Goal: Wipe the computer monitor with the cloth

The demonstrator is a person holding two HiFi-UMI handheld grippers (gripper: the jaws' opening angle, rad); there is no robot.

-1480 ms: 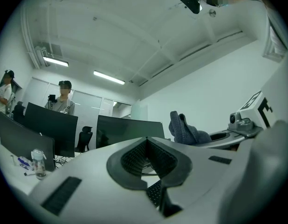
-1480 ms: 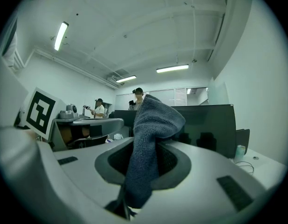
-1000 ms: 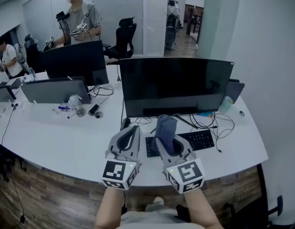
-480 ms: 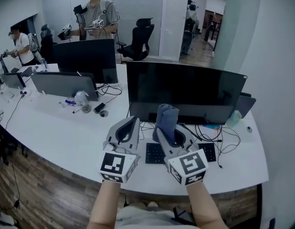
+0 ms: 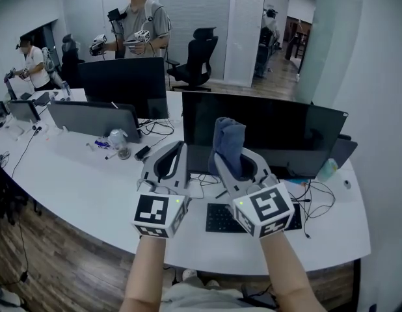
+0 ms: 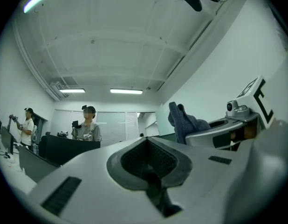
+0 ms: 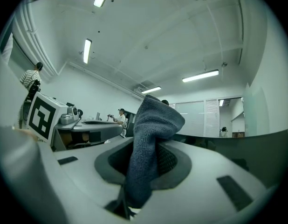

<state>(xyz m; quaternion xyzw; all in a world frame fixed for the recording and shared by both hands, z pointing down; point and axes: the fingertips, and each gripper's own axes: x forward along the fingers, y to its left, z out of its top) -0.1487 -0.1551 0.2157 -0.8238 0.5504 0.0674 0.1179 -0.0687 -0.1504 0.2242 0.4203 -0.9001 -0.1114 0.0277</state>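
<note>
**Operator:** What's ahead of me?

**Spotter:** Biggest first: the long curved white desk (image 5: 77, 187) runs across from 9 to 3 o'clock. On it, at your 1 o'clock, stands the wide black flat-screen monitor (image 5: 279, 135) with its screen dark. The black keyboard (image 5: 217, 221) lies below it, near 5 o'clock of your hands.

**Operator:** And the tongs?

**Spotter:** Your right gripper (image 5: 235, 160) is clamped on the blue-grey knitted cloth (image 5: 227, 142). Most of the cloth stands up out of the tips towards 12 o'clock and folds over on itself. It crosses the screen's lower left corner in the head view. I can't tell whether it touches the glass. Your left gripper (image 5: 175, 156), at 9 o'clock of the right one, has its jaws closed together on nothing.

**Operator:** How will the cloth behave?

**Spotter:** I'd judge it light, soft and floppy, so it will drag and bunch rather than push flat. You hold it near one end. A grip closer to its middle would probably give you a firmer pad. The screen looks fragile, so let only fabric meet it, not the hard tips.

**Operator:** Any writing?

**Spotter:** None I can read. Each gripper's cube shows black-and-white square markers, and no brand shows on the monitor.
</note>
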